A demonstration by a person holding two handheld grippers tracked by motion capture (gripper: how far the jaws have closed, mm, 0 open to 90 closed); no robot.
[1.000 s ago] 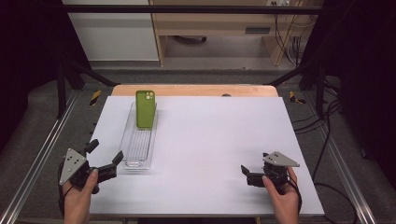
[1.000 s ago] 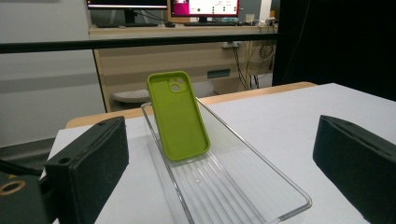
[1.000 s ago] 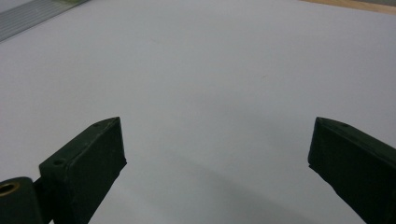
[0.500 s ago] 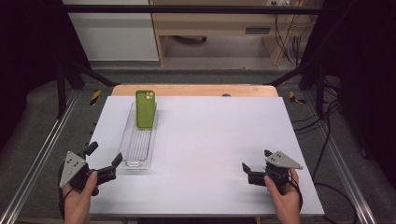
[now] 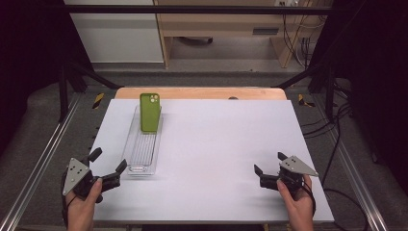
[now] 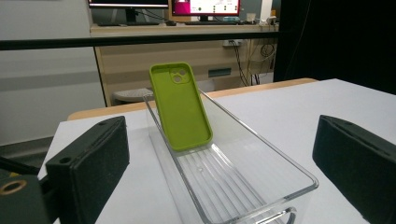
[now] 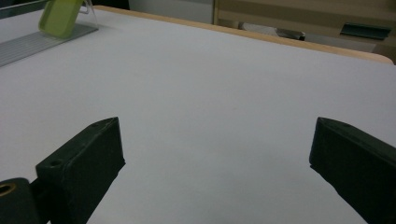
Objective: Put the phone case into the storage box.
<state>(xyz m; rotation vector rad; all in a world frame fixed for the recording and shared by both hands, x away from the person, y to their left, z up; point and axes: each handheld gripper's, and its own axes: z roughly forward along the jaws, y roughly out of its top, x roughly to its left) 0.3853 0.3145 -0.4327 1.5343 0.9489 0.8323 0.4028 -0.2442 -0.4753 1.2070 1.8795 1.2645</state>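
Basically phone case: green phone case [image 5: 150, 112] stands leaning at the far end of the clear tray [image 5: 139, 163], near the surface's far-left corner; camera cutout up, lower edge on the ribbed tray floor.
Tray: long and clear, runs from far edge toward near edge on the left part of the surface [image 5: 216, 144]; near end just beside the left tool.
Change: left tool [image 5: 107, 166] has drifted slightly down toward the near-left corner over the last second; right tool [image 5: 267, 163] slid a bit toward the near-right corner. Case and tray unmoved.
Meaning: looks like start or rest pose, no grasp yet; case untouched.
Left tool state: jaws wide, nothing between them; aimed along the tray at the case [image 6: 181, 107].
Right tool state: jaws wide, empty; points across bare surface, well apart from the tray.
Hands: left hand [image 5: 84, 211] and right hand [image 5: 296, 204] come in at the near edge, each gripping its tool low over the surface.
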